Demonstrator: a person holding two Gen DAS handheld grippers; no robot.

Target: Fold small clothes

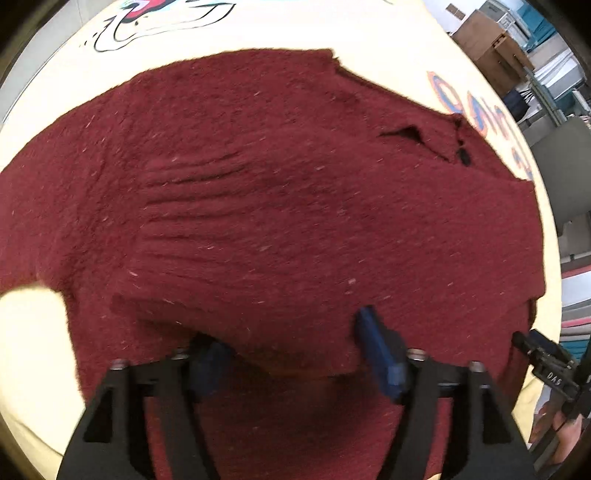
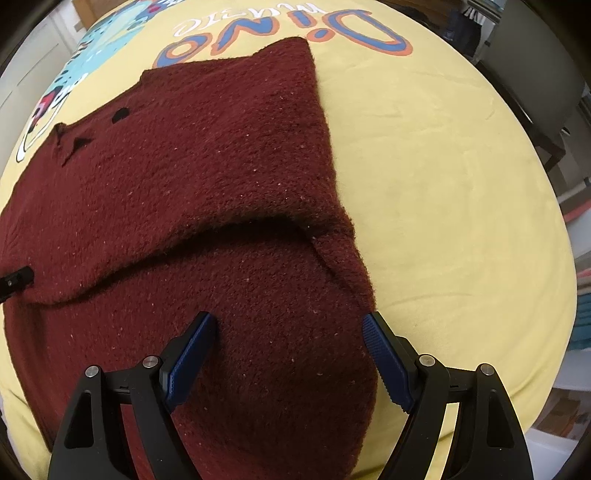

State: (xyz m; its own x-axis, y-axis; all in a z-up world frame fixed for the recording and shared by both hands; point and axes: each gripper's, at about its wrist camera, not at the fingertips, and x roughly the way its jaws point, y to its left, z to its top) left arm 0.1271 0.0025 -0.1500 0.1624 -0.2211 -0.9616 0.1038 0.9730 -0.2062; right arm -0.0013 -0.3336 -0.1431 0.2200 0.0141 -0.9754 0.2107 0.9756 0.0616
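A dark red knitted sweater [image 1: 280, 192] lies on the yellow printed cloth [image 1: 388, 48], with one layer folded over another. My left gripper [image 1: 291, 354] points down at its near edge, open, blue pads wide apart. The folded hem lies loosely between the fingers and neither pad presses on it. In the right wrist view the same sweater [image 2: 207, 155] shows a fold edge across its middle. My right gripper [image 2: 288, 325] hovers open over the lower right part, with one fingertip [image 2: 371, 325] at the sweater's right border. Nothing is gripped.
The cloth [image 2: 443, 184] carries a blue and orange "Dino" print [image 2: 369, 37] and a cartoon drawing [image 1: 155, 22]. Cardboard boxes [image 1: 487, 44] and shelves stand beyond the table. A black part of the other gripper [image 1: 546, 365] and a hand [image 1: 561, 435] show at the right.
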